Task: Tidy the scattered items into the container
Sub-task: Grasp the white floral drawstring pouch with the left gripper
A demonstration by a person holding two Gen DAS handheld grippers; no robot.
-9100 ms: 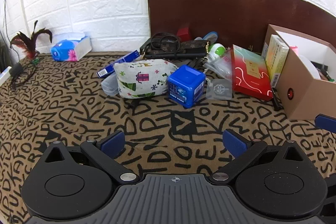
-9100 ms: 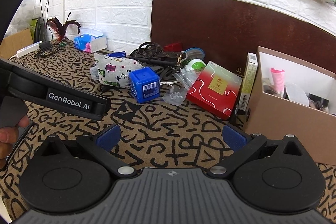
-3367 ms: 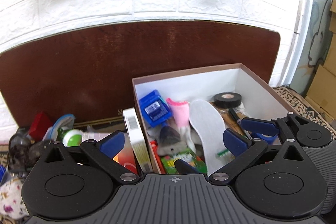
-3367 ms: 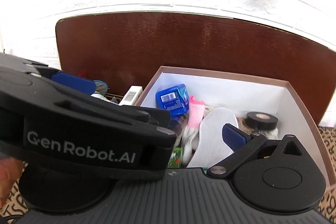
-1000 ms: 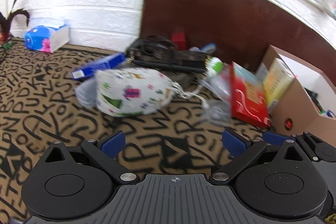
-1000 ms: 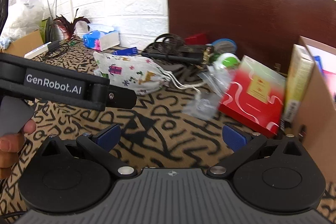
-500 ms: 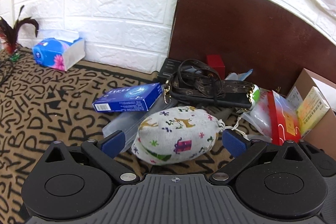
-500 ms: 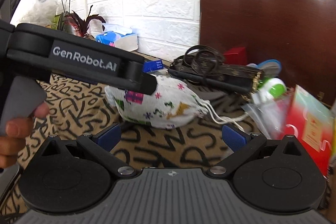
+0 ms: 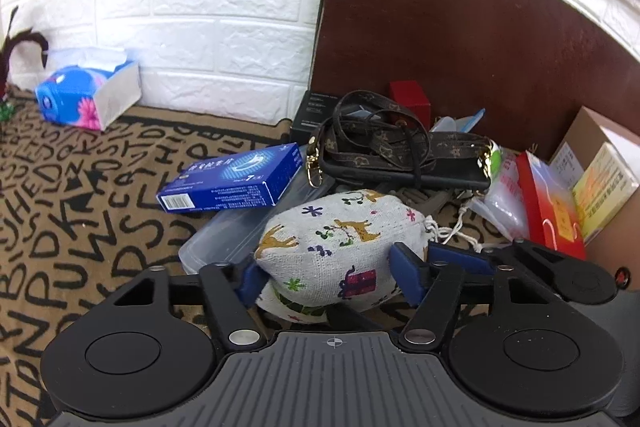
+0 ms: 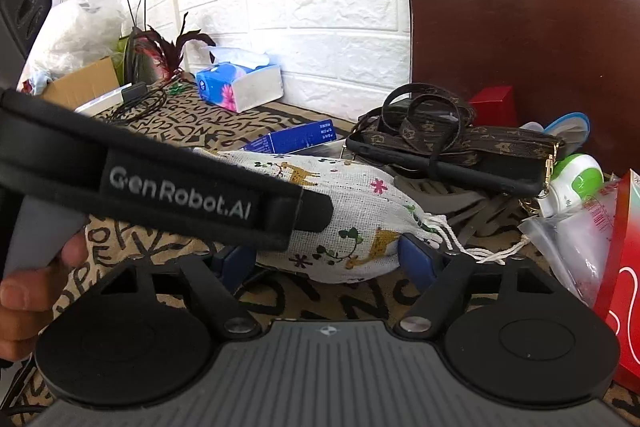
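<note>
A white drawstring pouch with printed animals lies on the patterned cloth. My left gripper is shut on its near end, blue pads pressing both sides. My right gripper is shut on the same pouch near its drawstring end. The right gripper's blue finger shows beside the pouch in the left wrist view. The cardboard container stands at the far right, partly cut off.
A blue carton lies on a clear plastic case. A black case with a brown strap, a red box, a clear bag, a green-white bottle and a tissue box lie around. A brown board leans on the wall.
Both grippers have moved in on the pouch and closed on it; half a second ago their jaws were wide open and short of it.
</note>
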